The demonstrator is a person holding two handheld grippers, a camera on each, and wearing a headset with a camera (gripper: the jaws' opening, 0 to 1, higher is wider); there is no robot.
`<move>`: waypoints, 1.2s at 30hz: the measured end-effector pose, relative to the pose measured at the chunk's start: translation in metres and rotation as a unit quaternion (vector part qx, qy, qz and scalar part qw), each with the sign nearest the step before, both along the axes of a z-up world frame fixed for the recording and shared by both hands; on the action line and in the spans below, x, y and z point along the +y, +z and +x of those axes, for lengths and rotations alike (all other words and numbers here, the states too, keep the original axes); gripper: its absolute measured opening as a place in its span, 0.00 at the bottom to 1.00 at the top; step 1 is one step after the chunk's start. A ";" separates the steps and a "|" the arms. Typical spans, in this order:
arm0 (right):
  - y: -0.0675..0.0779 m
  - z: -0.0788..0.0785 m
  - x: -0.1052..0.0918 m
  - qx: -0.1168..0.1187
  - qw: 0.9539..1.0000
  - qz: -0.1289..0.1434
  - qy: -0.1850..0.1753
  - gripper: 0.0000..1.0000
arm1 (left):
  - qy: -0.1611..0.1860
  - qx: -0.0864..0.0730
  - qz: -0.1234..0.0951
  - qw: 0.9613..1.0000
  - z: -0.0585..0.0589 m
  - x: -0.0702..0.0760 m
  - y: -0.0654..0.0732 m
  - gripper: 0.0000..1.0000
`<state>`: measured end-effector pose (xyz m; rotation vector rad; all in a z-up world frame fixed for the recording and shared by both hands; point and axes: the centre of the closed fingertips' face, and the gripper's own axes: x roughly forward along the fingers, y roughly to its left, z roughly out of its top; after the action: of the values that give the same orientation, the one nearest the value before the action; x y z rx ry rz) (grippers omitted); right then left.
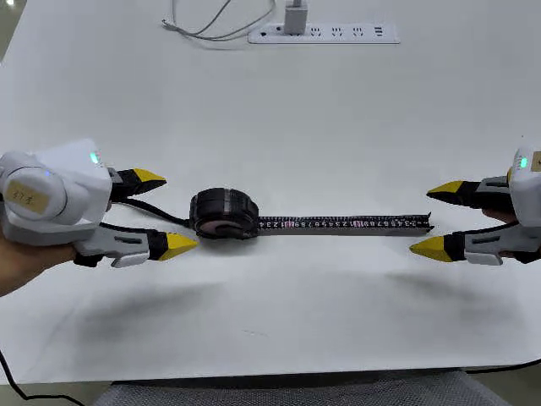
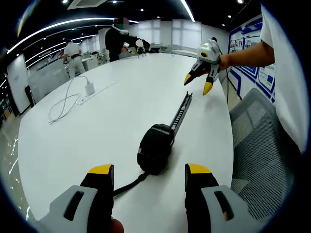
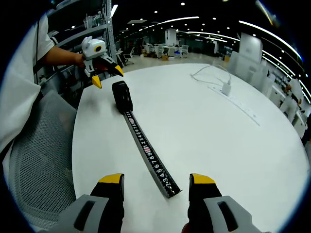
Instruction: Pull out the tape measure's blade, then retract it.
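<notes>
Left tool: yellow-tipped jaws apart, gripping nothing. The thin black strap runs between them to the round black tape measure case just ahead. The case sits mid-width on the white tabletop. The black blade with white numerals lies extended flat towards the right tool, whose jaws are apart. The blade's end lies between its tips, not pinched. At the far edge are a white power strip, a white charger and a white cable.
</notes>
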<state>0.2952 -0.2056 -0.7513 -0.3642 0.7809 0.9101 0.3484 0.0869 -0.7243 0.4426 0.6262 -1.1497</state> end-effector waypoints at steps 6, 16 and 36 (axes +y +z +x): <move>0.005 -0.007 -0.001 -0.004 1.000 0.003 -0.014 0.57 | 0.022 0.005 -0.007 1.000 -0.008 0.009 0.002 0.59; 0.016 -0.015 0.000 -0.014 0.999 0.008 -0.032 0.65 | 0.051 0.001 -0.016 0.999 -0.017 0.020 0.005 0.69; 0.027 -0.039 -0.004 -0.026 0.997 0.010 -0.068 0.76 | 0.096 0.011 -0.020 0.995 -0.041 0.043 0.001 0.85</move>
<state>0.2558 -0.2099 -0.7248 -0.3124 0.7390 0.7783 0.3074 0.1296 -0.7234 0.3275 0.6498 -0.9838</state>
